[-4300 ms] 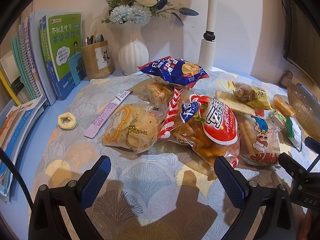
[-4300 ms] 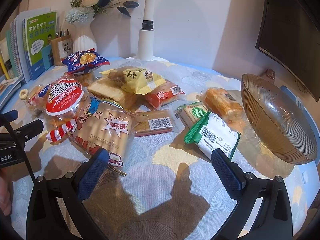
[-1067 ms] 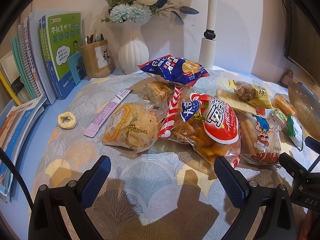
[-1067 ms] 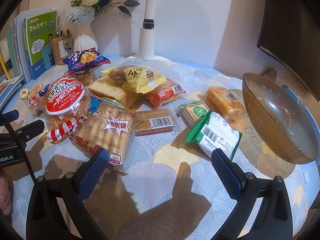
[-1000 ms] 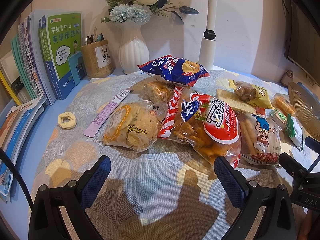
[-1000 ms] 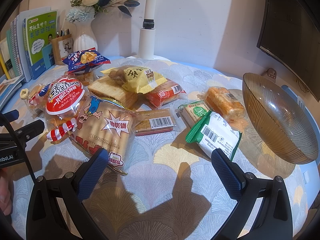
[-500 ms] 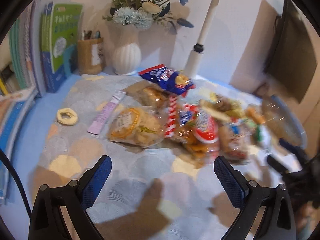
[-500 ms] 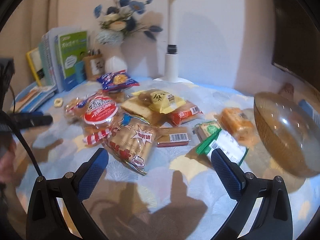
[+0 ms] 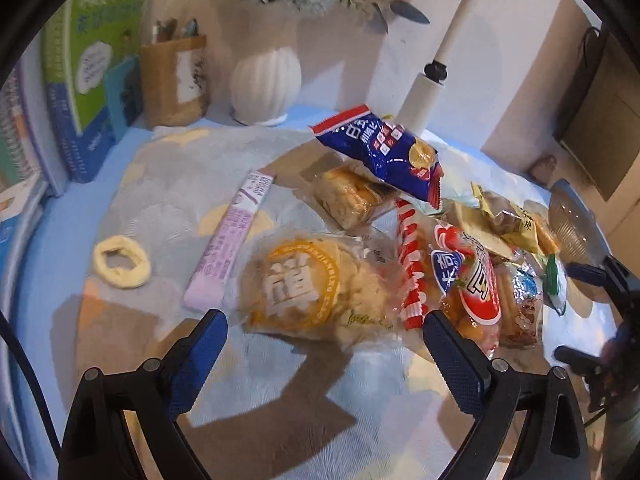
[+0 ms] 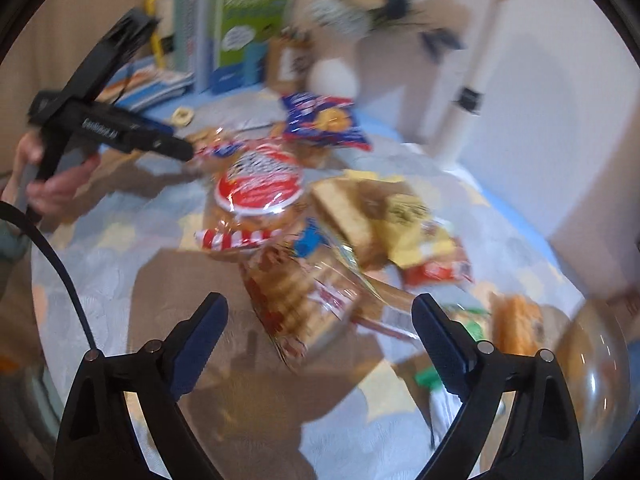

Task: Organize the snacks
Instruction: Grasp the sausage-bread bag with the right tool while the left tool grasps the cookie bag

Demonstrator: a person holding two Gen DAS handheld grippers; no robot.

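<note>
The snacks lie in a loose heap on the table with its patterned cloth. Nothing looks sorted yet, and the ribbed amber glass bowl at the right edge seems empty, so nearly all the work is left.

Nearest the left tongs is a clear packet of pale round pastry with a gold ring label, crinkled and soft-looking. Beside it sits a red-and-white striped bag of fried snacks, with a blue crisp packet propped above. A slim lilac sachet lies apart to the left.

The left tongs stand wide apart, holding nothing. The right tongs have just been narrowing but remain apart and empty, over a blurred clear pack of biscuit sticks.

A white ribbed vase and green-covered books stand behind.
</note>
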